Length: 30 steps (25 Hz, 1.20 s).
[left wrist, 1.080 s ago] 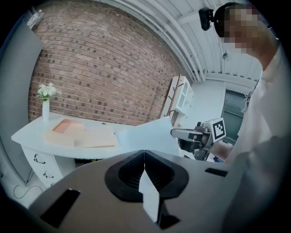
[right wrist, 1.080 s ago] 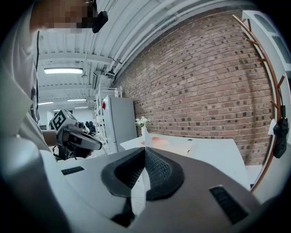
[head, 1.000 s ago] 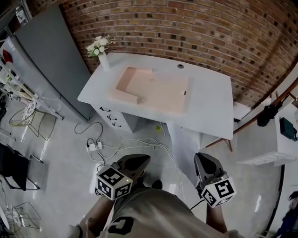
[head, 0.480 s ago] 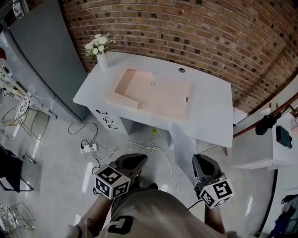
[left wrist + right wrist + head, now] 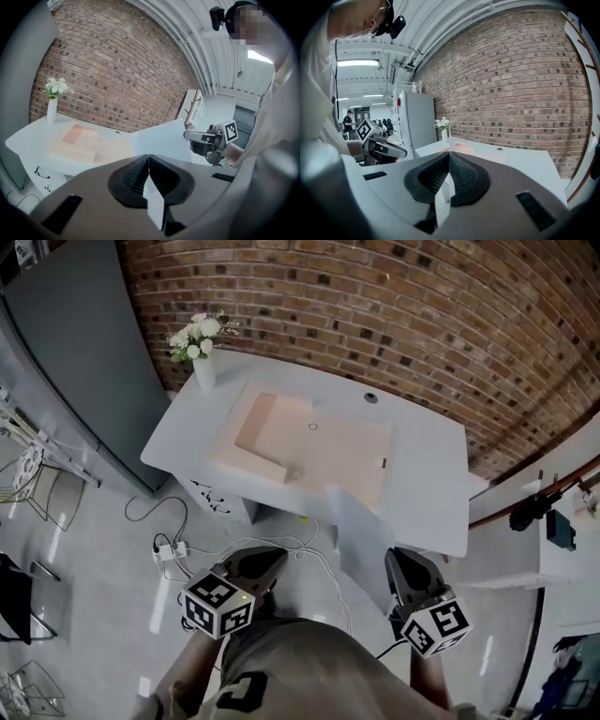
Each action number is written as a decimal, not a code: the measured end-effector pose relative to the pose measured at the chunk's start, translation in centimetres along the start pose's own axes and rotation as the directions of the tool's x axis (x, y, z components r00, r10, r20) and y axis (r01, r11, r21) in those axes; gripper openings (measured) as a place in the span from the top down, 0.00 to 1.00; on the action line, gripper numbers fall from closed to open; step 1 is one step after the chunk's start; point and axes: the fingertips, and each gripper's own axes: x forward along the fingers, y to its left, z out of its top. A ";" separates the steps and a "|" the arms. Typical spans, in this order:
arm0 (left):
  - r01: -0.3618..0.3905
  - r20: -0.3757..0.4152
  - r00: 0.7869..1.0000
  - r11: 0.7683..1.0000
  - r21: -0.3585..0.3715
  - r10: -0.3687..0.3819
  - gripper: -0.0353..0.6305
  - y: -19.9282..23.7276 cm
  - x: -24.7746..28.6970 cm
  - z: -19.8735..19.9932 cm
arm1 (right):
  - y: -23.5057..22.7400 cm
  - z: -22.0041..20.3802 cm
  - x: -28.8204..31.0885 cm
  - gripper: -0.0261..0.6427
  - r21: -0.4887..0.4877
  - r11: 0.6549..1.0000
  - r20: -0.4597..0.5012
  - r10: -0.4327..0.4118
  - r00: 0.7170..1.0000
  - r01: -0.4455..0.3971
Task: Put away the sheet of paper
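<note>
While one white desk point(image 5: 427, 474) stands ahead, two grippers hang before its near edge. The right gripper point(image 5: 405, 559) clamps the single sheet of paper point(image 5: 361, 526), upright against the desk front. The left gripper point(image 5: 270, 557) has its jaws pressed together, empty. On the desk sit one pink mat point(image 5: 328, 442) and one flower vase point(image 5: 203, 371).

Rig notes. The grey moulded left hand-held gripper point(image 5: 274, 559) and the matching right hand-held gripper point(image 5: 401, 561) each have black ribbed pads point(image 5: 133, 176) lining the jaws. Each carries a white cube with black square markers: left marker cube point(image 5: 217, 604), right marker cube point(image 5: 437, 626). The person wears a khaki shirt point(image 5: 309, 667) with a dark printed shape and a small black head camera point(image 5: 216, 16).
</note>
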 end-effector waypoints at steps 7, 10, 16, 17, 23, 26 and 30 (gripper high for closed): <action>0.034 0.010 0.999 0.999 -0.030 -0.034 0.92 5.2 -1.3 1.6 | 1.2 3.0 5.0 0.93 0.020 0.999 0.001 -0.026 1.000 0.026; 0.044 0.014 0.999 0.998 -0.040 -0.043 0.92 7.6 -1.9 2.0 | 2.0 3.8 7.2 0.93 0.001 0.999 -0.006 -0.042 0.999 0.042; 0.069 0.016 0.998 0.996 -0.056 -0.068 0.92 10.9 -2.8 2.4 | 3.4 5.4 10.3 0.93 -0.057 0.996 -0.014 -0.071 0.997 0.070; 0.071 0.017 0.997 0.996 -0.060 -0.070 0.92 11.2 -2.8 2.4 | 3.3 5.6 10.5 0.93 -0.069 0.995 -0.017 -0.079 0.997 0.078; 0.060 0.021 0.998 0.995 -0.085 -0.058 0.92 12.2 -2.5 2.5 | 2.0 6.7 12.1 0.93 -0.092 0.991 -0.012 -0.093 0.996 0.092; 0.036 0.025 0.999 0.996 -0.087 -0.034 0.92 12.5 -2.1 2.9 | 0.9 7.0 13.3 0.93 -0.087 0.994 -0.003 -0.071 0.997 0.071; -0.021 0.035 0.999 0.996 -0.090 0.024 0.92 13.1 -1.3 3.8 | -1.1 7.0 14.8 0.93 -0.066 0.997 0.004 -0.032 0.999 0.032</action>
